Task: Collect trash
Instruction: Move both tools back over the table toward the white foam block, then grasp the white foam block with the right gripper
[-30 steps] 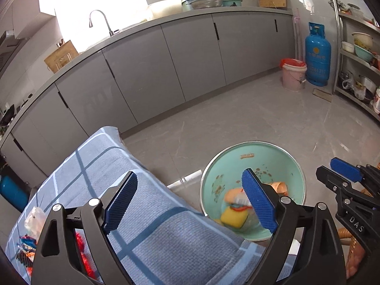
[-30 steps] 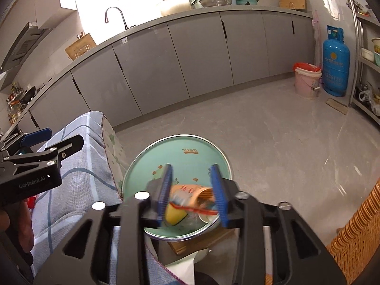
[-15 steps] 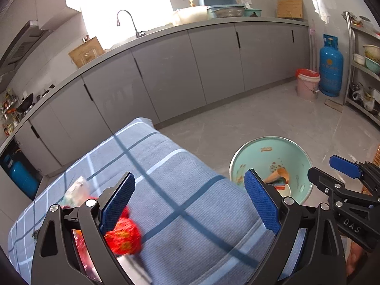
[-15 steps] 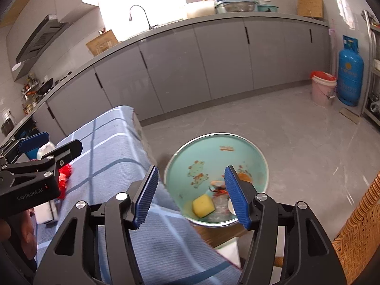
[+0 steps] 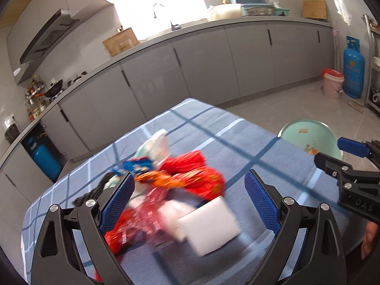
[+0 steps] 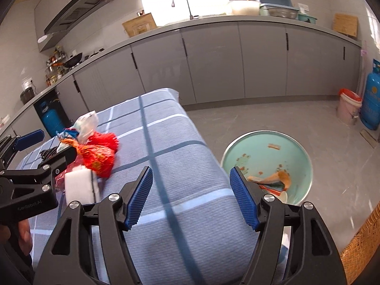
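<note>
A heap of trash lies on the blue checked tablecloth [image 5: 237, 140]: red wrappers [image 5: 190, 178], a white block [image 5: 211, 225], a blue packet [image 5: 137, 165] and white crumpled paper [image 5: 158, 146]. My left gripper [image 5: 190, 201] is open, its jaws wide around the heap, just above it. My right gripper [image 6: 191, 197] is open and empty above the cloth's right edge. The heap also shows in the right wrist view, with red wrappers [image 6: 98, 153] and the white block [image 6: 78, 186]. A mint green bin [image 6: 266, 161] on the floor holds several scraps.
Grey cabinets [image 6: 213, 59] run along the far wall with a sink tap [image 6: 182, 2]. A blue gas cylinder [image 6: 371, 102] and a pink bucket [image 6: 349, 105] stand at the right. A wicker chair edge [image 6: 361, 244] is at the lower right.
Both grippers swung left from the bin over the table. The left gripper now straddles the trash heap. The right gripper let go of the orange scrap into the bin and opened wide.
</note>
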Action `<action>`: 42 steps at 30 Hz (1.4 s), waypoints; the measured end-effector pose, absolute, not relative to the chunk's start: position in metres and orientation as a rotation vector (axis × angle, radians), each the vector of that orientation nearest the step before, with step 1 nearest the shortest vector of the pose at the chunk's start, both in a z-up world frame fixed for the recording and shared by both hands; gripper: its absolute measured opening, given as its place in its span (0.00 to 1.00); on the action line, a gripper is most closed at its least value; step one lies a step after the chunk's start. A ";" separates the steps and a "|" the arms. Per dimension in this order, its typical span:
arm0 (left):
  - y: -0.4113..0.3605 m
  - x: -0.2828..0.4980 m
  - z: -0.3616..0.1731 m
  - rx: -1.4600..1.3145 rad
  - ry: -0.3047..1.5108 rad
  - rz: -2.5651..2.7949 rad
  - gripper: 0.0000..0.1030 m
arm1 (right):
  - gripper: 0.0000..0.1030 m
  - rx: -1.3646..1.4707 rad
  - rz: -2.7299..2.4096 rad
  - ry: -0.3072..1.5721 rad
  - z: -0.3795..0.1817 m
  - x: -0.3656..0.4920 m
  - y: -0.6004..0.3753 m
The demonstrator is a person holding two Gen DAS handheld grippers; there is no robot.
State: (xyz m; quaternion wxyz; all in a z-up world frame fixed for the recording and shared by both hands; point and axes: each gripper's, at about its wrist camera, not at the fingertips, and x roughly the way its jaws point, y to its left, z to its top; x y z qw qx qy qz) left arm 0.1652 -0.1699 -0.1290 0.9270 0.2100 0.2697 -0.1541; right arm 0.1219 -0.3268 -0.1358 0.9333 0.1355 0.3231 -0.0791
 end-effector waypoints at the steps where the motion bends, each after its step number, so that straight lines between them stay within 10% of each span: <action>1: -0.162 0.166 -0.129 0.425 0.556 -0.304 0.89 | 0.66 0.270 -0.155 0.663 -0.135 0.124 -0.321; 42: -0.012 0.189 -0.182 0.296 0.765 -0.081 0.89 | 0.89 0.082 0.053 0.730 -0.146 0.155 -0.177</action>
